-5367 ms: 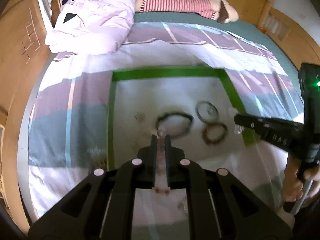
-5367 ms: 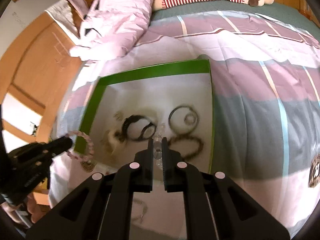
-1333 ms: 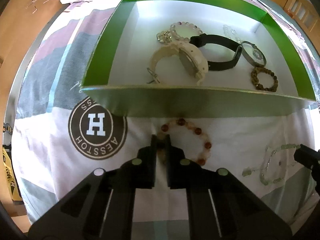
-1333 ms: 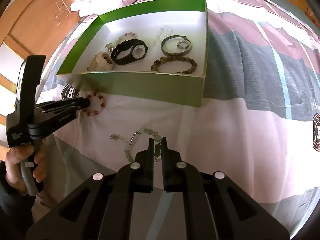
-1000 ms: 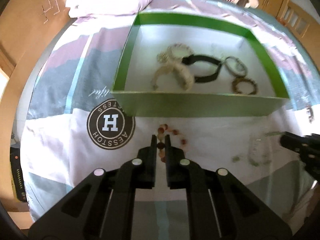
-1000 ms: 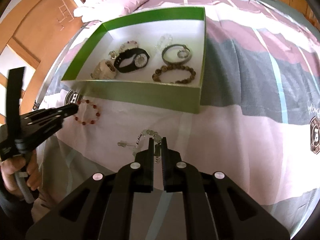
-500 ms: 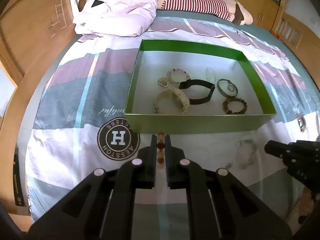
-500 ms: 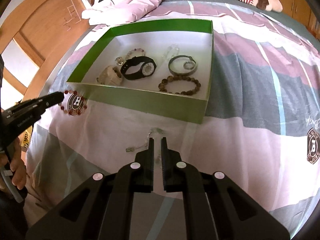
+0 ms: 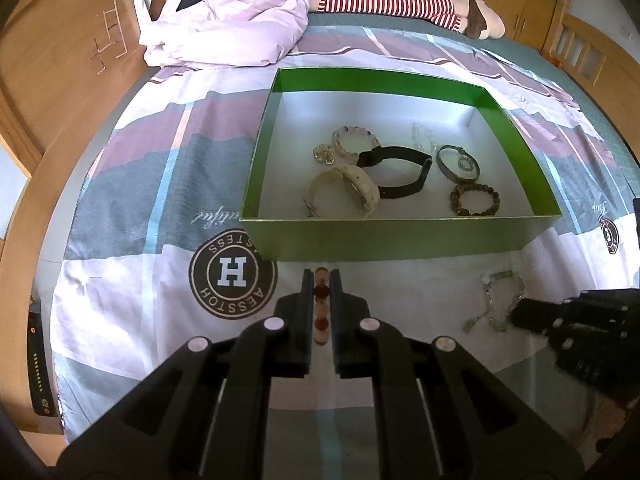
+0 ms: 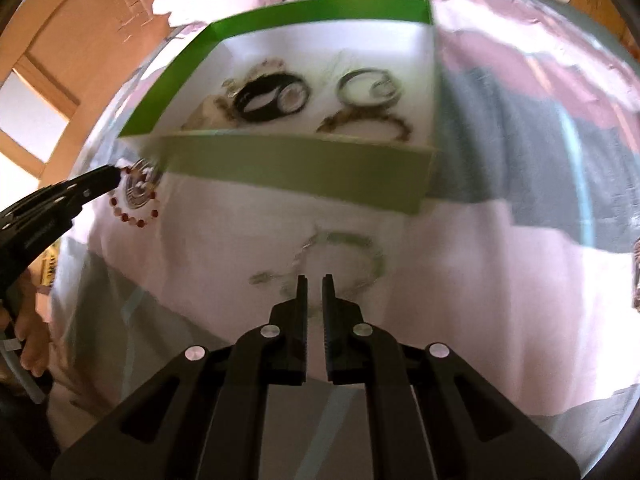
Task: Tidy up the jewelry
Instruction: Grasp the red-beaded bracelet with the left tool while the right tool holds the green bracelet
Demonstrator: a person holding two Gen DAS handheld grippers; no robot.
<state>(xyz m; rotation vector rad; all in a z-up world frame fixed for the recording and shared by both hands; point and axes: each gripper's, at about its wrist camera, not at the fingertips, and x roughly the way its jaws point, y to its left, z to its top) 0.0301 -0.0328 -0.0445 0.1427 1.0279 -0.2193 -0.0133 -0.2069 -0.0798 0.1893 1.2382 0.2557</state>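
While several watches and bracelets already lie in the green box (image 9: pixel 276 124), the left tongs (image 9: pixel 322 280) grip the red bead bracelet (image 10: pixel 136 204) lower-centre; the pale green bracelet (image 9: pixel 498 300) lies on the bed before the right tongs (image 10: pixel 315 280), nearly closed, empty.

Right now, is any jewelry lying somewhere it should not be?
Yes. A pale green bracelet lies on the bedsheet outside the green box, near the right tool. The left tool holds a red bead bracelet, also outside the box.
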